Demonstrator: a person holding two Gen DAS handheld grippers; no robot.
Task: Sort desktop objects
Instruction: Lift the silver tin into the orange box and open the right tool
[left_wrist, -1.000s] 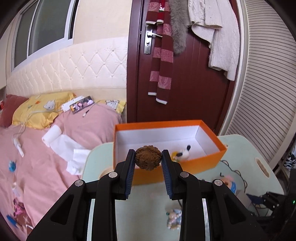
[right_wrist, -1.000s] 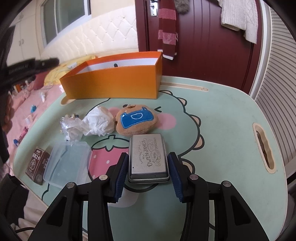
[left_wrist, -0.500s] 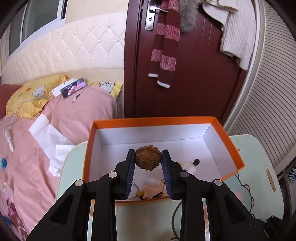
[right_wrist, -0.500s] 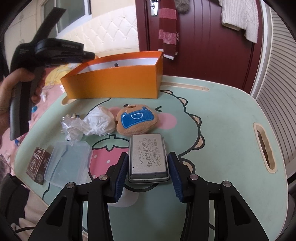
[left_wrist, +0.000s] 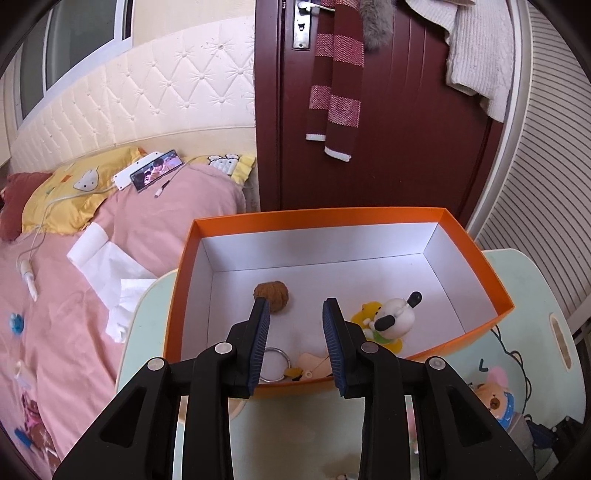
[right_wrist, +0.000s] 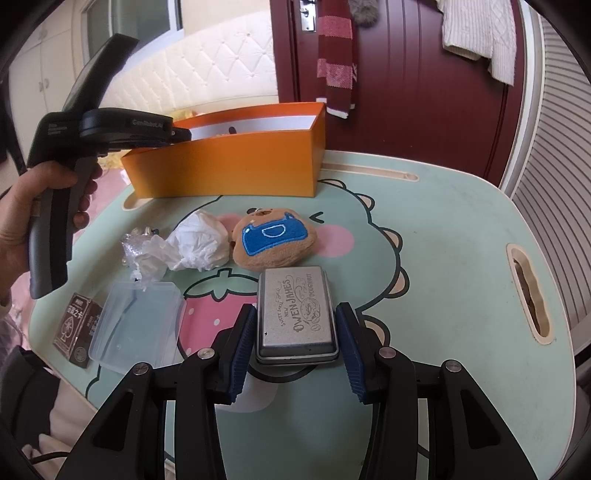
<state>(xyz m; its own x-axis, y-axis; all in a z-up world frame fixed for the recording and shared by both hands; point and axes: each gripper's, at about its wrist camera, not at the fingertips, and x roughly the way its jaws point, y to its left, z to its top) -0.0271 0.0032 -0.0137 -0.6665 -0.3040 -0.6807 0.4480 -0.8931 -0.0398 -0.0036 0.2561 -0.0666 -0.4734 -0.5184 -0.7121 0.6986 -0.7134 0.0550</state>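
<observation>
Box (left_wrist: 184, 280) holds brown ball (left_wrist: 271, 292); left tool (left_wrist: 295, 325) released above; right tool (right_wrist: 295, 343) flanks tin (right_wrist: 295, 314), grip unclear.

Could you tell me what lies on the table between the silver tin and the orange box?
In the right wrist view, a brown plush toy with a blue patch lies between the silver tin and the orange box.

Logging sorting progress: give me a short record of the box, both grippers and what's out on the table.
orange box: holds brown ball, dog figure, key ring
left gripper: open, empty, above box
right gripper: pads against metal tin
table: bear plush, crumpled tissue, clear case, card pack
</observation>
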